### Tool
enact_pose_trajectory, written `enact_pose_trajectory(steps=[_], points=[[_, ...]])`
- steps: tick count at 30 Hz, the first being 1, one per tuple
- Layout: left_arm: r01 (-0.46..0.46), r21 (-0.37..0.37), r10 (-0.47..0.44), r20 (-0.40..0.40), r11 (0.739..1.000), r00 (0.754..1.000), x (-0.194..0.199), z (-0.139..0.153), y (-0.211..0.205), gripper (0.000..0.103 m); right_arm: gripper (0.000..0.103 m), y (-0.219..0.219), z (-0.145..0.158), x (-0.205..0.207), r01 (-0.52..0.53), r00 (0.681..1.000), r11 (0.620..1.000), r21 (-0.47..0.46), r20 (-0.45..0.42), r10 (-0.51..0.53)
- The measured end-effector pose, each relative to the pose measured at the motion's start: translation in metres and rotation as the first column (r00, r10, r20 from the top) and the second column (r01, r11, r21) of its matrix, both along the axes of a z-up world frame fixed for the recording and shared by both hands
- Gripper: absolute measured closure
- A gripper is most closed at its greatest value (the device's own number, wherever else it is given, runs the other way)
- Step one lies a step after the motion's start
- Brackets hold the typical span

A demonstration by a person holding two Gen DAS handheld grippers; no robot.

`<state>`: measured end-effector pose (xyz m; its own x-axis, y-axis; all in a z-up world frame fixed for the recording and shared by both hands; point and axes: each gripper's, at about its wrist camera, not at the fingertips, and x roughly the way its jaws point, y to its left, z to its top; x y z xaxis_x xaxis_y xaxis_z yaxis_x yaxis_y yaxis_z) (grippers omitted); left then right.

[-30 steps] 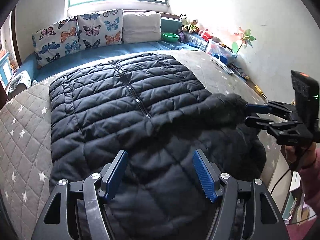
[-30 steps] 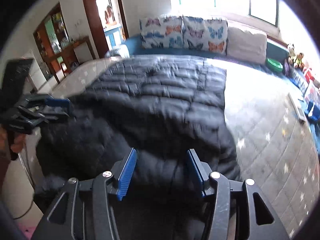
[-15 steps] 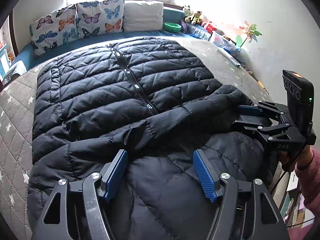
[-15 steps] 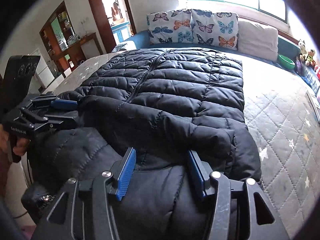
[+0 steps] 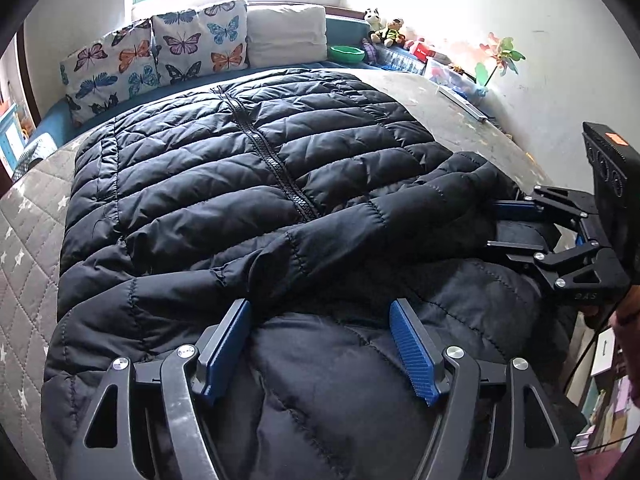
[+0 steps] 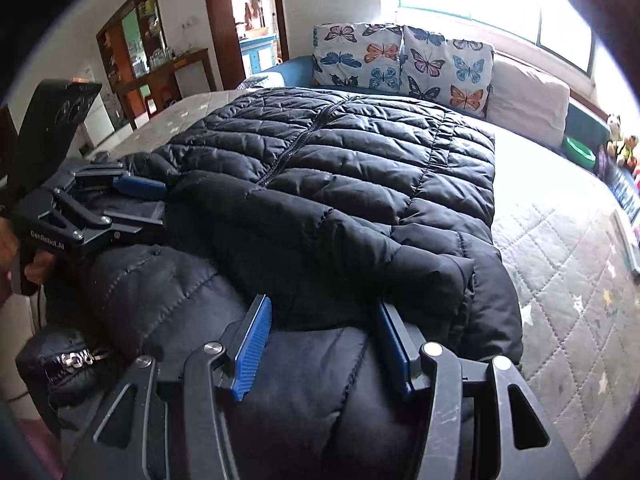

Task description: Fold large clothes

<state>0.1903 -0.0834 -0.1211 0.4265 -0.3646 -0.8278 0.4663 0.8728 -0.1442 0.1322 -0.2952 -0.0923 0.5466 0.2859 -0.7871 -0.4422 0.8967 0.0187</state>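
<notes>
A large black quilted puffer jacket lies zipped and front up on the bed; it also shows in the right wrist view. Both sleeves are folded across its chest. My left gripper is open, low over the near part of the jacket, with nothing between its blue pads. My right gripper is open too, right over the jacket at the folded sleeve's near edge. Each gripper shows in the other's view, the right one at the jacket's right edge, the left one at its left edge.
The bed has a grey star-quilted cover. Butterfly pillows and a cream cushion stand at its far end. Toys, a green bowl and boxes line the right wall. A cabinet and doorway lie beyond the bed's left side.
Both grippers have come down and in toward the jacket. The right sleeve now lies flat across the chest, and the right gripper is apart from it.
</notes>
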Motion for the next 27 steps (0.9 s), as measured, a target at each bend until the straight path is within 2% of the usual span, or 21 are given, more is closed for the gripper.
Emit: enact_pose_trajectory(steps=[7,14,17,20,27], points=[[0.026,0.016,-0.026,0.036,1.0,0.999,-0.009,0.009,0.0,0.026,0.041,0.001,0.008,-0.018,-0.002,1.0,0.997,-0.079,-0.009,0.001],[0.068,0.022,-0.07,0.105,0.997,0.992,-0.055,0.043,0.015,0.026,0.035,-0.01,0.019,-0.032,0.037,0.999,0.997,-0.067,-0.03,-0.039],[0.089,0.03,-0.091,0.079,0.996,0.993,-0.073,0.041,0.02,0.026,0.033,-0.01,0.002,-0.027,0.064,0.995,0.996,-0.07,-0.069,-0.068],[0.093,0.057,-0.097,0.071,0.994,0.993,-0.093,0.038,0.024,0.026,0.031,0.0,-0.005,-0.03,0.038,0.999,0.99,-0.138,-0.02,-0.041],[0.155,-0.001,-0.155,0.05,0.988,0.987,-0.158,0.06,0.04,0.026,0.031,-0.006,0.021,-0.04,0.056,0.998,0.993,-0.103,-0.013,-0.058]])
